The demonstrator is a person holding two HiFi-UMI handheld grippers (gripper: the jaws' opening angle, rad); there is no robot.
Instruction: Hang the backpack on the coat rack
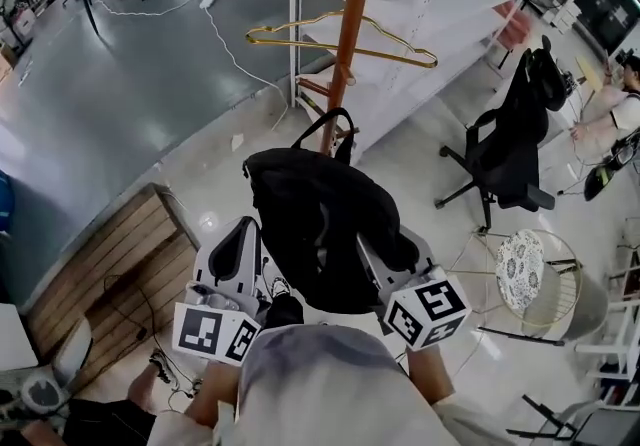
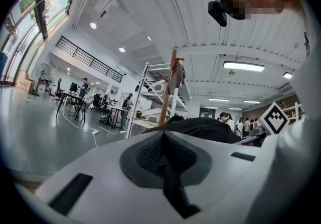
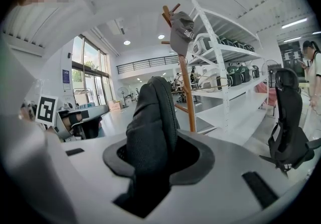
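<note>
A black backpack hangs in front of me between the two grippers, its top loop toward the orange coat rack pole. My left gripper is at the bag's left side, shut on a thin black strap, with the backpack's bulk just beyond. My right gripper is at the bag's right side, shut on a thick padded shoulder strap. The coat rack stands ahead with a grey cap on a top peg. A gold hanger hangs on the rack.
White shelving with helmets stands right behind the rack. A black office chair and a round patterned stool are to the right, and a seated person at the far right. A wooden platform lies left. A cable and power strip cross the floor.
</note>
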